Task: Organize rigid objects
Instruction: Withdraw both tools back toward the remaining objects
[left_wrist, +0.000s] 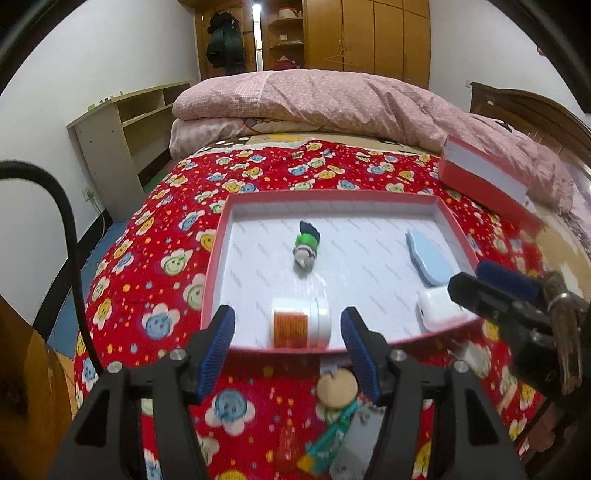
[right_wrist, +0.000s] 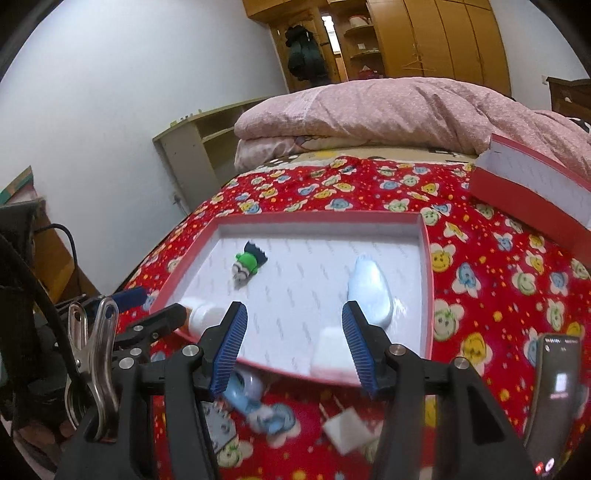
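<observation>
Ahead of both grippers, one shallow red-rimmed cardboard tray (left_wrist: 450, 225) holds four things: one green toy figure (left_wrist: 306, 246), one pale-blue oval case (left_wrist: 428, 256), one white orange-labelled jar (left_wrist: 300, 322) and one small white box (left_wrist: 436, 308). The left gripper (left_wrist: 288, 334) and the right gripper (right_wrist: 293, 328) tilt downward, each half-spread and empty.

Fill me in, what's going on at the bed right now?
A person holding two grippers is sorting small items into a shallow red tray on the flowered bedspread. Both the left gripper and right gripper hover open and empty over its near edge. Inside lie a green figure, a light blue piece, a white jar with an orange label and a small white box. More bits wait on the bedspread in front.
</observation>
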